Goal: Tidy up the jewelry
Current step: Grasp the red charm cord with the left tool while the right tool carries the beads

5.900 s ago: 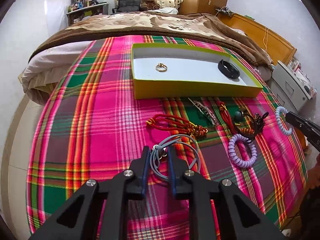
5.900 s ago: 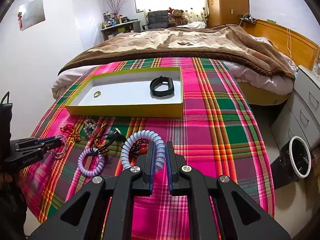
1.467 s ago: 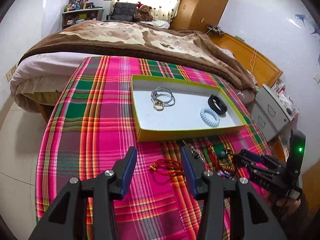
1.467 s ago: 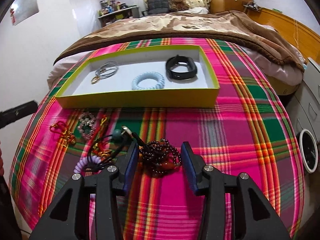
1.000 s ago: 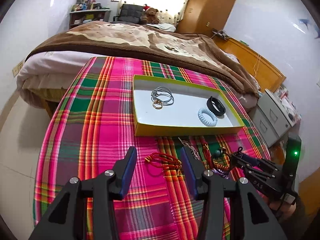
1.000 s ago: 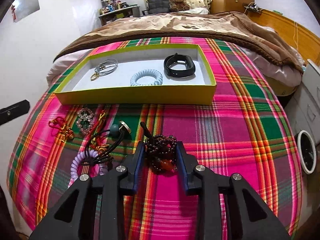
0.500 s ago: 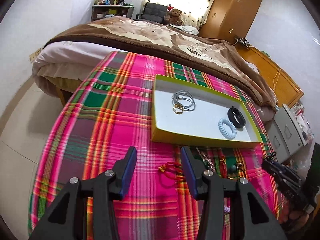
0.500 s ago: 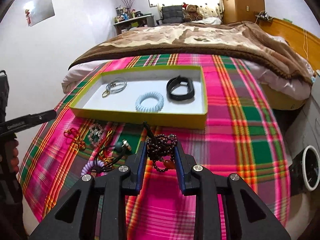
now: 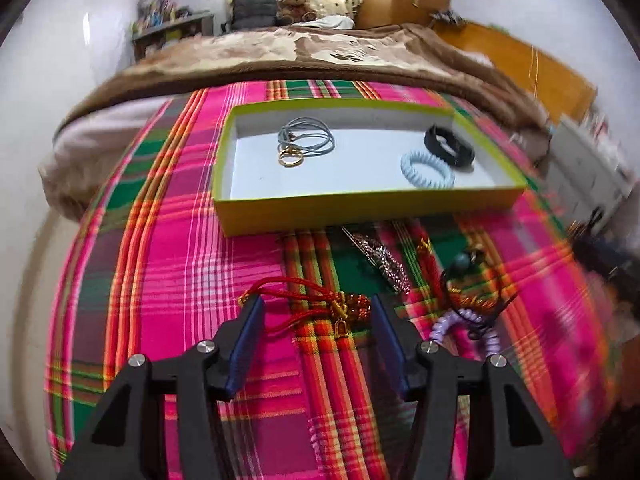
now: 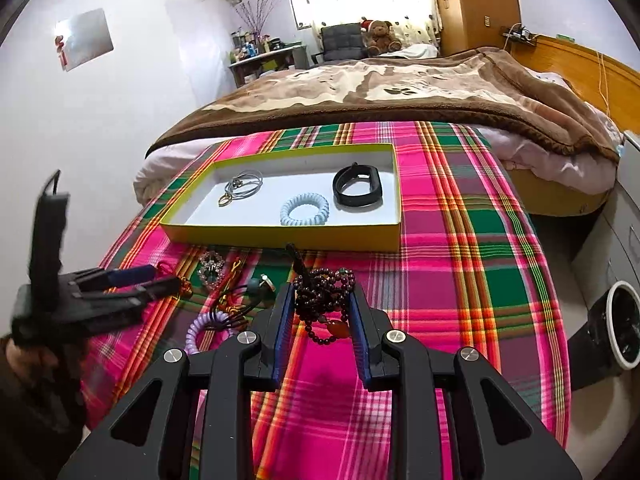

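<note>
A yellow-green box (image 9: pixel 360 204) (image 10: pixel 280 236) lies on the plaid cloth and holds a grey cord necklace (image 9: pixel 307 139), a gold ring (image 9: pixel 291 157), a pale blue coil band (image 9: pixel 427 164) (image 10: pixel 304 209) and a black wristband (image 9: pixel 449 145) (image 10: pixel 357 187). My left gripper (image 9: pixel 316 318) is open, its jaws either side of a red knotted cord (image 9: pixel 304 300) on the cloth. My right gripper (image 10: pixel 319 312) is shut on a dark bead bracelet (image 10: pixel 324 294) and holds it above the cloth.
Loose on the cloth in front of the box lie a rhinestone hair clip (image 9: pixel 380 256), a tangle of dark cords with a teal bead (image 9: pixel 464 276) and a purple coil band (image 9: pixel 468 326). A brown blanket (image 10: pixel 380 92) covers the bed behind. A bin (image 10: pixel 622 326) stands at the right.
My left gripper has come down and forward around the red cord. My right gripper has lifted the bead bracelet off the cloth and holds it higher.
</note>
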### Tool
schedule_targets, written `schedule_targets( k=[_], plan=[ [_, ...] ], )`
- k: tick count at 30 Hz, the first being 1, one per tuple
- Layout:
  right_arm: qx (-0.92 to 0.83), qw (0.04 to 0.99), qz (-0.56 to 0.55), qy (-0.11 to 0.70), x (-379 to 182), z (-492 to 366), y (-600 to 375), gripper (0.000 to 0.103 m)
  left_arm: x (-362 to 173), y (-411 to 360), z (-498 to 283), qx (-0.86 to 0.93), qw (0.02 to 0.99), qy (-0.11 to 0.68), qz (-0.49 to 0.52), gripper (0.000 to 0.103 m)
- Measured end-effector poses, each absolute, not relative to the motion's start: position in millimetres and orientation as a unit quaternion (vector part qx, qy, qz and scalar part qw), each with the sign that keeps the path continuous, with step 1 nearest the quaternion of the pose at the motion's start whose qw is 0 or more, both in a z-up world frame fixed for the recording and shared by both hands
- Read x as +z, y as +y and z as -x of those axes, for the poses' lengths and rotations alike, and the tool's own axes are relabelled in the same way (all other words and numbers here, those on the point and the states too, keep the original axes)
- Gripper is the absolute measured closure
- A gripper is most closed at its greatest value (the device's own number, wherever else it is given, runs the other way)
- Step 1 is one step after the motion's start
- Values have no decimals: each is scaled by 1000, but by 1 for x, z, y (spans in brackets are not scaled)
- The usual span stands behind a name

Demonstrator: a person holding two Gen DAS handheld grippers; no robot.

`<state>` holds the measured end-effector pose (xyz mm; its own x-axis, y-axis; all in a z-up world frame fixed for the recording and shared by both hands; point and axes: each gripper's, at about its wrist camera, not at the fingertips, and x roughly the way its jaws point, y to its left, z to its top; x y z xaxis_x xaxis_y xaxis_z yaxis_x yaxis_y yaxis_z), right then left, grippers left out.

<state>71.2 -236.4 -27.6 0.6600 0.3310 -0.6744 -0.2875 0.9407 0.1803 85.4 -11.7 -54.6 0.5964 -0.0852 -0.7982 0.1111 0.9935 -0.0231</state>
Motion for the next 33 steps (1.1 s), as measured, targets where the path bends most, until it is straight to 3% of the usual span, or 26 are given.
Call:
schedule_targets(
  k=[15, 23, 33],
  plan=[
    [172, 913, -39, 367, -22, -62, -230, 75, -62, -21, -89, -65, 892, 447, -21, 43],
    [167, 914, -39, 368, -23, -66, -227, 75, -60, -6, -90, -57, 894, 443, -15, 79],
    [165, 912, -28, 375, -23, -72, -219, 75, -53, 9, -86, -68, 896, 438, 5, 82]
  ],
)
